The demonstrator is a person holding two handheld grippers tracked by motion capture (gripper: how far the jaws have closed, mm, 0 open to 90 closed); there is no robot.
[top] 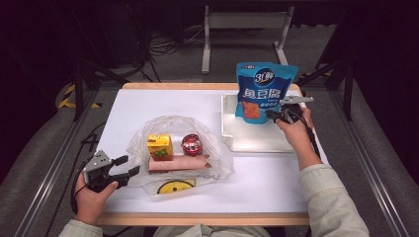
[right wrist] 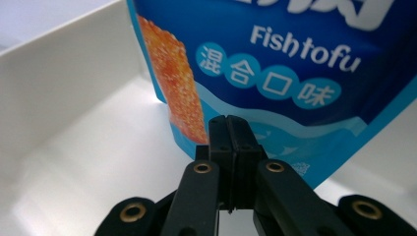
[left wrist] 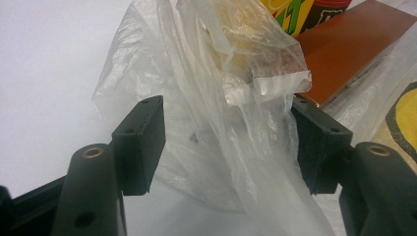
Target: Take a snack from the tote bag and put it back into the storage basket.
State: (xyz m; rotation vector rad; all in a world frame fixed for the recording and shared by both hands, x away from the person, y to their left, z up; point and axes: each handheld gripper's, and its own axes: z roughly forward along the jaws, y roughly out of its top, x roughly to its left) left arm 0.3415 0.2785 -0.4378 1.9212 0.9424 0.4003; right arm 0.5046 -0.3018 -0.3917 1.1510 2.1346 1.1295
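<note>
Right tool (top: pixel 277 114) pinches lower edge of pouch (top: pixel 262 89), jaws clamped tight; pouch hangs upright over tray (top: pixel 228 129). My step, I judge: carrying pouch into tray. Next: lower until bottom meets tray floor, then let go. Left tool (top: pixel 124 165) half open, bag (top: pixel 174 132) film loose between jaws, not gripped. Tray walls close at left and back; open table toward me, bag well apart.

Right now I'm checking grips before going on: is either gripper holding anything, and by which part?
The right gripper pinches the blue fish tofu pouch by its bottom edge, above the white tray. The left gripper stands open around the plastic bag, holding nothing.
</note>
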